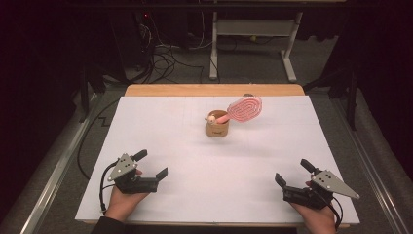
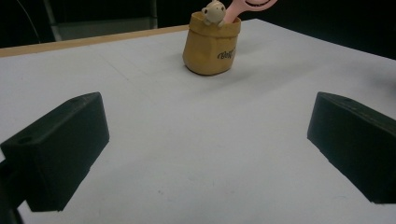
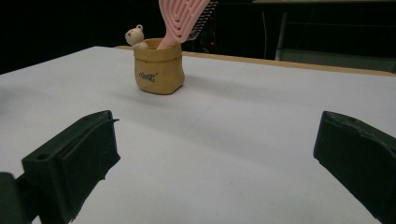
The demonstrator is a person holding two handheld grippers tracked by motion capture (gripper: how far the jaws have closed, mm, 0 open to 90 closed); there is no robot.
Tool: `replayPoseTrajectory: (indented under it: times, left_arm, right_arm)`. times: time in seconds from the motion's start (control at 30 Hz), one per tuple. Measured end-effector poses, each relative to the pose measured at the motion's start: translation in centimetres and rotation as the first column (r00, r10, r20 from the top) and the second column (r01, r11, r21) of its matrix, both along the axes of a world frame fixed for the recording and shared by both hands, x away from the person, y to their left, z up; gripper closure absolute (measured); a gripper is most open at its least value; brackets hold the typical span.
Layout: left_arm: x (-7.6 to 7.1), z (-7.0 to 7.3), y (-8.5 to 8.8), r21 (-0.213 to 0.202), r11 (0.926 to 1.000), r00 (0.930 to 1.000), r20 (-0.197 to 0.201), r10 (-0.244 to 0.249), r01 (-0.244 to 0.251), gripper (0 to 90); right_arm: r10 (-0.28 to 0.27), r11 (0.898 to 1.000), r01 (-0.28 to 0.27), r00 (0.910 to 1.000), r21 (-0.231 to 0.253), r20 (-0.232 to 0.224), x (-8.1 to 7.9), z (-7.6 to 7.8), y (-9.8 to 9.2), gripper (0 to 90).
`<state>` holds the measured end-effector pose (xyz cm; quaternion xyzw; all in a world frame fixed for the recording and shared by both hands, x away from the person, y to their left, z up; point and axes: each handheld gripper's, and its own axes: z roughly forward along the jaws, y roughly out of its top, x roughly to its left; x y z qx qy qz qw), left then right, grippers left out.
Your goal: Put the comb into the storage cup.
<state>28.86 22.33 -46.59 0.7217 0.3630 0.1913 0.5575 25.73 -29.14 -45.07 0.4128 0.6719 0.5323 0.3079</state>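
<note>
Left gripper (image 1: 155, 168) sits at the lower left of the high view, jaws spread wide and holding nothing. Right gripper (image 1: 291, 175) mirrors it at the lower right, likewise wide and empty. Both rest low over the white table (image 1: 160, 126), well apart from each other and from the work.

The pot (image 1: 217, 126), a small tan sack-shaped holder, stands upright just above the centre of the high view, near the far end of the white surface. A pink brush (image 1: 244, 108) is stuck in it handle-down; its oval head leans out toward the upper right, past the rim. A small bear figure (image 1: 212, 117) sits on the pot's rim at the side away from the brush head.

Left gripper view: pot (image 2: 211, 46) at top centre between the two black jaws, bear (image 2: 214, 11) on the rim, brush handle (image 2: 233, 11) rising out of frame. Right gripper view: pot (image 3: 158, 66) at upper left, brush head (image 3: 183, 16) tilted overhead, bristles facing right.

Judgement: both grippers look parked at a symmetric start pose, each aimed at the pot, so either could go in. The brush leans because only its handle is held by the rim; the head overhangs and would offer the easier grab. The pot looks light and may tip when the brush is pulled, so one gripper steadying it seems sensible.
</note>
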Motion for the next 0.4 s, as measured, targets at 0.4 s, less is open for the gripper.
replayPoseTrajectory:
  times: [0.4]
  left_arm:
    - [0.16,0.24,0.38,-0.015,0.9999,1.0000,0.000,0.009,-0.009,0.0]
  right_arm:
    - [-0.019,1.000,0.019,0.9998,-0.004,-0.010,0.06,-0.23,0.01,0.2]
